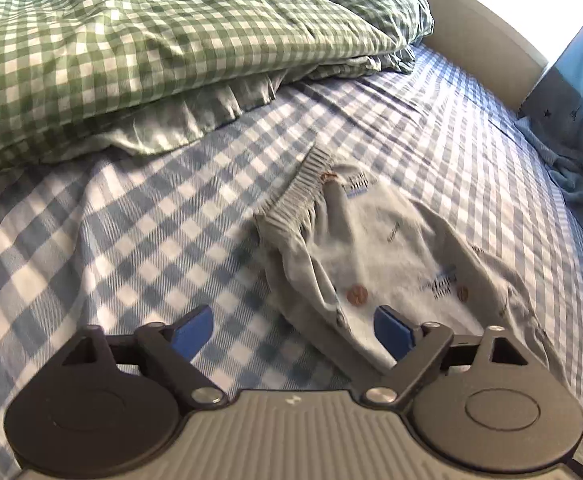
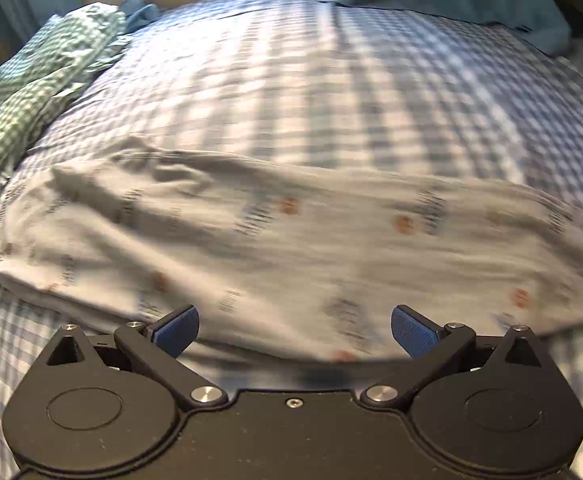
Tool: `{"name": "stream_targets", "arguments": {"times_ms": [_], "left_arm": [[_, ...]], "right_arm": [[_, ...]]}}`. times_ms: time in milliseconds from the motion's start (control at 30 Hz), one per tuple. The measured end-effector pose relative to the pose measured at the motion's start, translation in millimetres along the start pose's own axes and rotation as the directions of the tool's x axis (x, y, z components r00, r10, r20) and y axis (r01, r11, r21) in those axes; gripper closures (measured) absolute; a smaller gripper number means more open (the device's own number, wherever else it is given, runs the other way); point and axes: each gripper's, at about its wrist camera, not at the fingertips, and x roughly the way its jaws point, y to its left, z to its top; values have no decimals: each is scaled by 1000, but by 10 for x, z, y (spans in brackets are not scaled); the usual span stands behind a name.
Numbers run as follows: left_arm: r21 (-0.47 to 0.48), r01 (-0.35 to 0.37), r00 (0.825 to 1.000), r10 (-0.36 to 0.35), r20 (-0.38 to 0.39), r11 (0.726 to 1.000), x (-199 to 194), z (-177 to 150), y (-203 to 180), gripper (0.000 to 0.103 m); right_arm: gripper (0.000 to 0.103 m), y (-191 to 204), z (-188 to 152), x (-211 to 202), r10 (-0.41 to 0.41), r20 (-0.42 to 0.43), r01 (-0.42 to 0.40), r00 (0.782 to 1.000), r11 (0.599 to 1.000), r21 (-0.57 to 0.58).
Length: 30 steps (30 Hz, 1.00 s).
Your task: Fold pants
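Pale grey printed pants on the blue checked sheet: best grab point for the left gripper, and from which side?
Probably the ribbed elastic waistband of the pale grey printed pants. It is the thickest, bunched edge, lying exposed on the blue checked sheet. Bring the open left gripper down from above on the bare-sheet side and pinch across the band.

The pants (image 1: pixel 375 256) are soft, matt printed cloth with a ribbed waistband (image 1: pixel 299 188). The bed sheet (image 1: pixel 131 232) at lower left is matt checked woven cloth. The left gripper (image 1: pixel 291 334) looks like matt plastic; its pads (image 1: pixel 391 330) are perhaps textured.
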Motion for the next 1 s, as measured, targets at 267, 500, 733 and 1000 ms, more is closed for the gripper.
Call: {"name": "stream_targets", "arguments": {"times_ms": [267, 500, 733, 1000], "left_arm": [[15, 48, 998, -48, -49, 999, 580, 504, 119, 63], [193, -89, 996, 82, 41, 977, 602, 468, 7, 90], [192, -87, 996, 82, 35, 977, 576, 414, 65, 44], [256, -93, 996, 88, 32, 962, 598, 341, -83, 30]], "right_arm": [[1, 871, 575, 162, 83, 32, -79, 996, 992, -101], [1, 1111, 874, 469, 78, 22, -73, 997, 984, -160], [3, 1079, 1388, 984, 103, 5, -103, 995, 992, -66], [50, 1180, 1872, 1652, 241, -139, -231, 961, 970, 80]]}}
